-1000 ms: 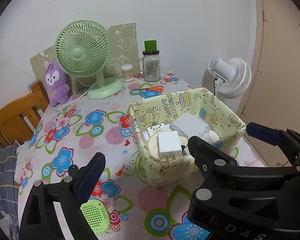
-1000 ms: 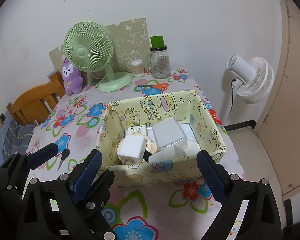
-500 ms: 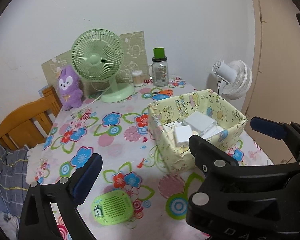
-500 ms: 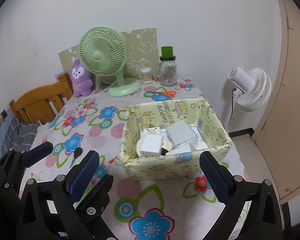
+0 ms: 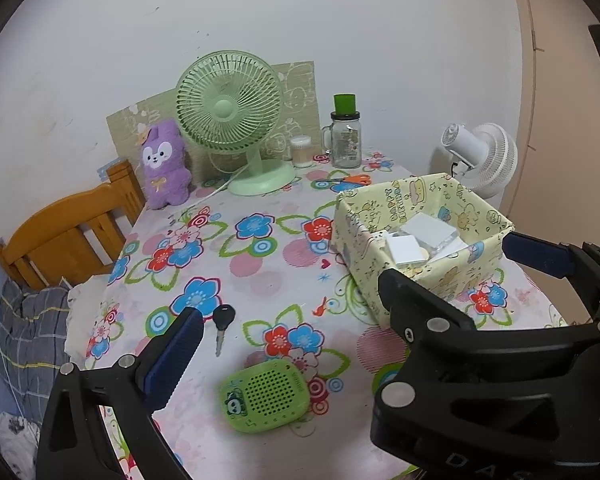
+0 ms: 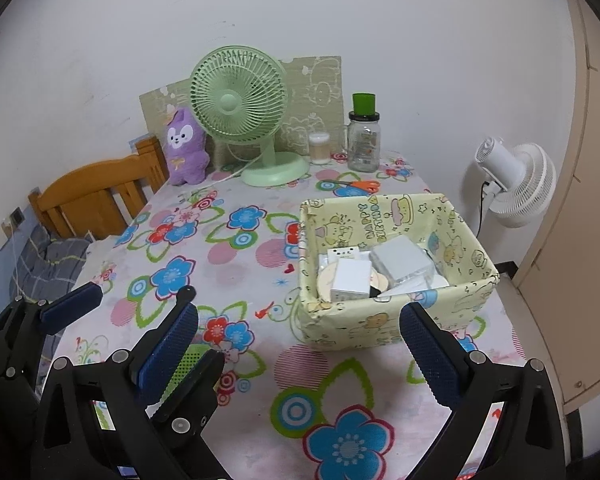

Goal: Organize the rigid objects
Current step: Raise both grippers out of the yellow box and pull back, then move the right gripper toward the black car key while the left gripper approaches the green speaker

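1. The green speaker (image 5: 266,398), a flat rounded box with a perforated grille, lies on the bench (image 5: 260,280) between the two fingers of the left tongs (image 5: 284,320), nearer the camera than the fingertips and touched by neither finger.
2. A black-headed key (image 5: 222,322) lies flat just beyond the speaker, close beside the blue pad of the left finger of the left tongs.
3. The yellow cartoon-print basket (image 6: 384,320) stands ahead of the right tongs (image 6: 300,316), close to their right finger; in the left wrist view it sits right of the left tongs' gap, partly behind the black finger.
4. Inside the basket lie several white boxes (image 6: 400,258), packed together and partly overlapping.
5. The left tongs are spread wide and hold nothing.
6. The right tongs are also spread wide, and hold nothing; their fingertips hang above the flowered cloth, short of the basket's near wall.
7. In the right wrist view the left tongs (image 6: 120,300) appear at lower left, and a patch of the speaker's grille shows between the black parts.
8. Far beyond both tongs, along the wall, stand a purple plush toy (image 5: 165,164), a green desk fan (image 5: 230,112) and a glass jar (image 5: 345,136) with a green cap; orange-handled scissors (image 5: 354,179) lie just in front of the jar.
9. A white fan (image 6: 516,184) stands off the bench, beyond the basket to the right.
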`<state>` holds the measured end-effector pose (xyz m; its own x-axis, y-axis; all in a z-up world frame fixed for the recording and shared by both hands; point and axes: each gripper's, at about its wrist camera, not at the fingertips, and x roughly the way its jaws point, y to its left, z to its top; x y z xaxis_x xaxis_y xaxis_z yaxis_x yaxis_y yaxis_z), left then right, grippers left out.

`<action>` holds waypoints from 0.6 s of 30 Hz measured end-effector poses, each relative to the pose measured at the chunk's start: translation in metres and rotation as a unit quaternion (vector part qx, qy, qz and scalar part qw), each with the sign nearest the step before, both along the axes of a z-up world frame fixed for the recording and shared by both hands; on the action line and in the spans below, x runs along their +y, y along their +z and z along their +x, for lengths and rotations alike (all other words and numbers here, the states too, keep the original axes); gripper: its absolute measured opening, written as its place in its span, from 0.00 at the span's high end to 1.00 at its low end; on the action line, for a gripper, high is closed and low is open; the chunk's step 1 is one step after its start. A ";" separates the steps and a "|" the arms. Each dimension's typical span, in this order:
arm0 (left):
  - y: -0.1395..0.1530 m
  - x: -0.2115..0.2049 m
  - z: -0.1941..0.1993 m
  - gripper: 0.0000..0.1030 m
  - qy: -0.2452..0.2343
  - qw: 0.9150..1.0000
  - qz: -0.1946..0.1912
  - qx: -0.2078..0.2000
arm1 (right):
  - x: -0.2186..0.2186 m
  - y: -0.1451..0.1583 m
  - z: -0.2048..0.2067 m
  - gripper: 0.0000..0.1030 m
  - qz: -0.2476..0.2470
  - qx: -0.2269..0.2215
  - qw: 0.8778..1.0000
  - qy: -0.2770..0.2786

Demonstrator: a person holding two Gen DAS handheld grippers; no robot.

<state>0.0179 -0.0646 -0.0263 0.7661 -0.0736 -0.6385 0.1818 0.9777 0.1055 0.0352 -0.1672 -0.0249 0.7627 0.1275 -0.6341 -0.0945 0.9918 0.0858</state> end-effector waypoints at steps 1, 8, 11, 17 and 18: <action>-0.001 0.001 0.000 0.01 0.000 1.000 0.000 0.000 | 0.002 -0.001 0.000 0.01 -0.001 0.000 1.000 0.000; -0.009 0.016 0.003 0.01 0.002 1.000 -0.005 0.009 | 0.017 -0.009 0.004 0.01 -0.005 0.007 1.000 -0.001; -0.012 0.022 0.005 0.01 0.003 1.000 -0.009 0.014 | 0.023 -0.013 0.006 0.01 -0.008 0.010 1.000 -0.001; -0.021 0.034 0.011 0.01 0.005 1.000 -0.013 0.024 | 0.034 -0.020 0.011 0.01 -0.014 0.014 1.000 -0.002; -0.022 0.036 0.012 0.01 0.005 1.000 -0.014 0.024 | 0.036 -0.021 0.012 0.01 -0.015 0.014 1.000 -0.002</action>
<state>0.0299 -0.0288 -0.0482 0.7350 -0.0839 -0.6728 0.1758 0.9820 0.0696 0.0471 -0.1314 -0.0462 0.7452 0.1054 -0.6585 -0.0885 0.9943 0.0589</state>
